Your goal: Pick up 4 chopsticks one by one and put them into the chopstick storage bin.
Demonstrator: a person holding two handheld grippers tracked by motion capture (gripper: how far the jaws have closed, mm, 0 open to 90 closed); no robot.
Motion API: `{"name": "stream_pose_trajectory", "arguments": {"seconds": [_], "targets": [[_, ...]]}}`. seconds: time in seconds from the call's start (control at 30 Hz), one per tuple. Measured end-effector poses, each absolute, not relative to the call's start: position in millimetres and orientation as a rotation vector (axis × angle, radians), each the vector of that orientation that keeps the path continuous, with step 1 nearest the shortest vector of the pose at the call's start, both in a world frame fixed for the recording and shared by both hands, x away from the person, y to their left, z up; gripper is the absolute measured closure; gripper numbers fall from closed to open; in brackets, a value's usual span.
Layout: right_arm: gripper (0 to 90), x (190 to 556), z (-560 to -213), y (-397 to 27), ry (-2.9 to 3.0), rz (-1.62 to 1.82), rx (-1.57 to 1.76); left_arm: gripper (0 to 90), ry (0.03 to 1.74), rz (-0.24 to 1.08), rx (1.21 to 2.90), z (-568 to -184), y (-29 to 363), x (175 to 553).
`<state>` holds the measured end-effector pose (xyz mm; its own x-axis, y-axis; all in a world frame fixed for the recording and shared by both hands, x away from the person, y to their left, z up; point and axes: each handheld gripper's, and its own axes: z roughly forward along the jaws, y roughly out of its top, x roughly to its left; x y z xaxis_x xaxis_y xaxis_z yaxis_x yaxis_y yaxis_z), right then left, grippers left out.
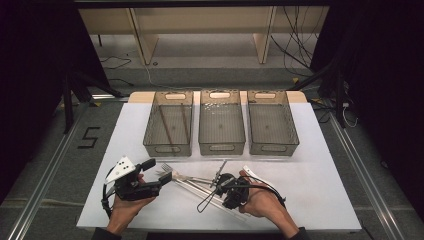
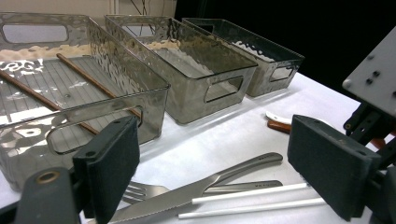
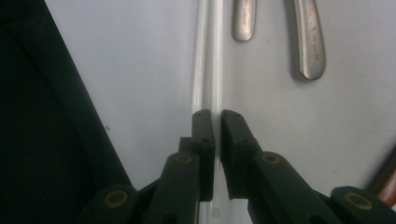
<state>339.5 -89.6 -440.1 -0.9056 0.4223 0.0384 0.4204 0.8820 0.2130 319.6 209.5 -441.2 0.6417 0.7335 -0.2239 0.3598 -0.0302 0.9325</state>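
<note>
Right hand-held gripper [image 3: 216, 122] is clamped on the pair of white chopsticks [image 3: 208, 56], which lie flat on the bench [image 1: 310, 165] beside the knife [image 2: 187, 193] and fork [image 2: 154, 191]. Left hand-held gripper [image 2: 219, 168] stands wide, holding nothing, near the left bin [image 1: 148, 131].

The high view was dim, its left and right edges lost in black, and only the white desk [image 1: 310, 165] caught overhead light. Glare rippled on the clear bins [image 2: 205, 70]. The right gripper view's near jaws were soft-focused.
</note>
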Motion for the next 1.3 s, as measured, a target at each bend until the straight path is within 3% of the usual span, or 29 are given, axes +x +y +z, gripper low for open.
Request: {"name": "stream_pose_trajectory", "arguments": {"seconds": [0.53, 0.9, 1.3], "targets": [[84.8, 372, -401, -100, 2.913, 0.694, 0.840, 16.5, 0.921, 0.382, 1.635, -442, 209, 320], [84.8, 420, -381, -75, 2.809, 0.824, 0.929, 16.5, 0.922, 0.380, 1.627, -441, 210, 320], [84.8, 444, -373, -55, 2.778, 0.860, 0.962, 16.5, 0.921, 0.378, 1.625, -441, 210, 320]]}}
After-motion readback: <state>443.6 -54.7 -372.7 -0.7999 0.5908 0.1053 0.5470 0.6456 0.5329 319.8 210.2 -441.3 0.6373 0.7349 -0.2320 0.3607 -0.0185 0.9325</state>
